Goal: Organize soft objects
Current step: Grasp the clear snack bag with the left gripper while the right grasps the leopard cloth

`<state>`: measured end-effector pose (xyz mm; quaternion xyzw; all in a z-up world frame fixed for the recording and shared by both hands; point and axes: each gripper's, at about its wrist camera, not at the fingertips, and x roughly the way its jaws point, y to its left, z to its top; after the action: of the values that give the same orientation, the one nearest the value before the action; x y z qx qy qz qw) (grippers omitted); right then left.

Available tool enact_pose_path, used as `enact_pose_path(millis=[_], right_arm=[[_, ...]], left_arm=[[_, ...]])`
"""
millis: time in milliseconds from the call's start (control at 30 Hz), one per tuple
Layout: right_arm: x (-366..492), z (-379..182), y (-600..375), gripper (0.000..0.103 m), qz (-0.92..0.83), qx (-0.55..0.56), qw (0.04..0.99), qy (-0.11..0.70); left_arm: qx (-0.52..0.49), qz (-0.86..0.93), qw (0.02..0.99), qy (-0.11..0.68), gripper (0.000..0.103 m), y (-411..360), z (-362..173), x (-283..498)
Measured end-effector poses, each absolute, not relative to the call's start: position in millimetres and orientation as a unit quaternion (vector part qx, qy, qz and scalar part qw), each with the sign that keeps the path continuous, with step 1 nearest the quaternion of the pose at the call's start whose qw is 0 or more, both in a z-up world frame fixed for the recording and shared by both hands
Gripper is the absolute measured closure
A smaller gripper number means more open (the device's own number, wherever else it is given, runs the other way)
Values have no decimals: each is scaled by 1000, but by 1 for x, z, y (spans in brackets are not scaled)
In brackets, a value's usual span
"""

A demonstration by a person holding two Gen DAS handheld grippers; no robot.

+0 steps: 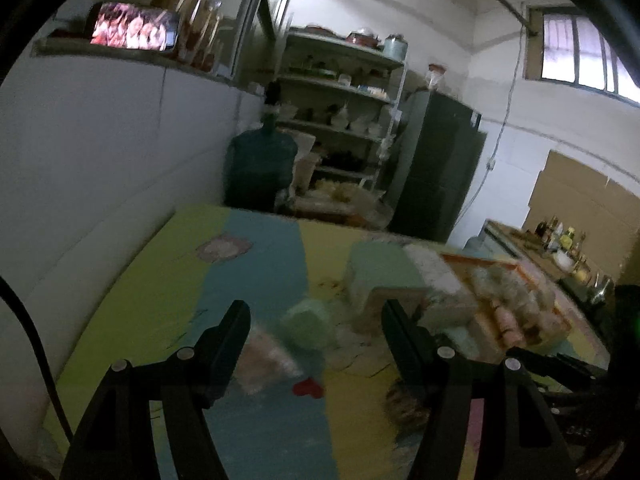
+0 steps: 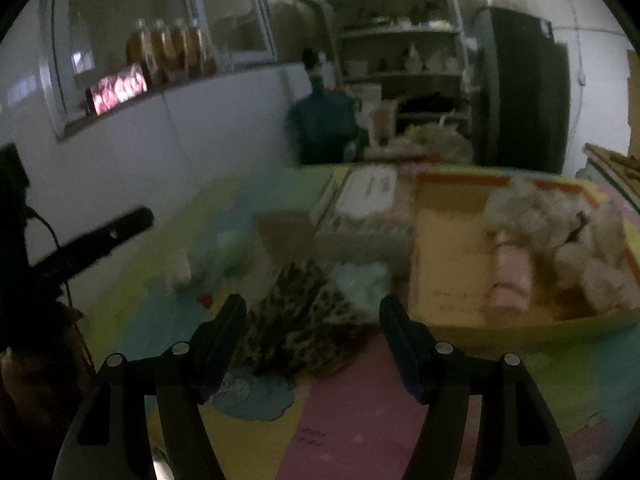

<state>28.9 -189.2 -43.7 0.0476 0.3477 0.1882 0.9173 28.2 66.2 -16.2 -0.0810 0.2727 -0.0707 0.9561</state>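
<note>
Left half of my table lying bare beside white wall: free lane there. Ahead of my left gripper, pale green soft piece and pinkish piece sitting in path. Ahead of my right gripper, dark patterned cloth lying between open jaws. Yellow box full of soft things blocking right side. Books stacking up behind cloth. Bare pink strip lying open near me.
</note>
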Motion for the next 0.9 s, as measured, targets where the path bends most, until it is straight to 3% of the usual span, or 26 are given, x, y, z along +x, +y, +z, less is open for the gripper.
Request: enact_pose_path(millis=[900], right_arm=[[51,-86,-146,32,186,28,904,384]], left_arm=[[-103,-59,918,379,34,98,-87,82]])
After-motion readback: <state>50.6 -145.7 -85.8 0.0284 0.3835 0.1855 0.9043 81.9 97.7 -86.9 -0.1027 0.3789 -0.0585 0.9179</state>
